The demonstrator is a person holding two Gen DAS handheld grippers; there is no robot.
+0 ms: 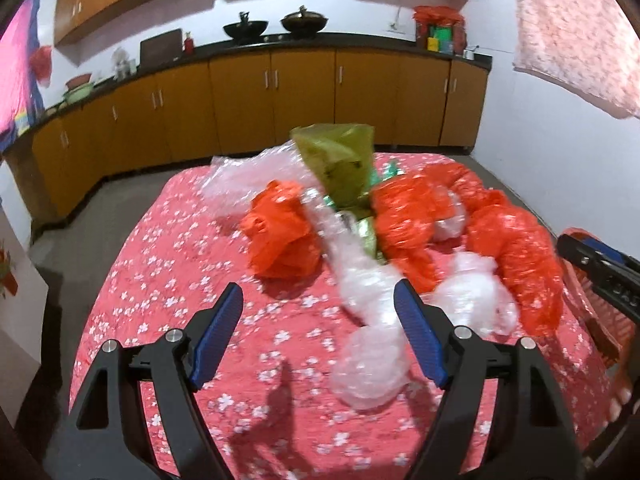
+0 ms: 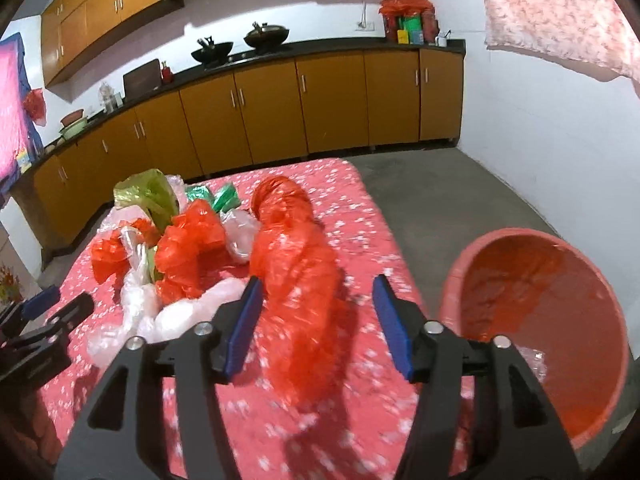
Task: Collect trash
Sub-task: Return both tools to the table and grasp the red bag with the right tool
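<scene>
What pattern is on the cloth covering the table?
The tablecloth is pinkish red with small white blossoms, clearest in the left wrist view.

crumpled orange plastic bags (image 2: pixel 296 264), clear bubble wrap (image 1: pixel 372 344) and an olive-green plastic bag (image 1: pixel 340 164) lie heaped beside a salmon plastic bin (image 2: pixel 552 320).
</scene>
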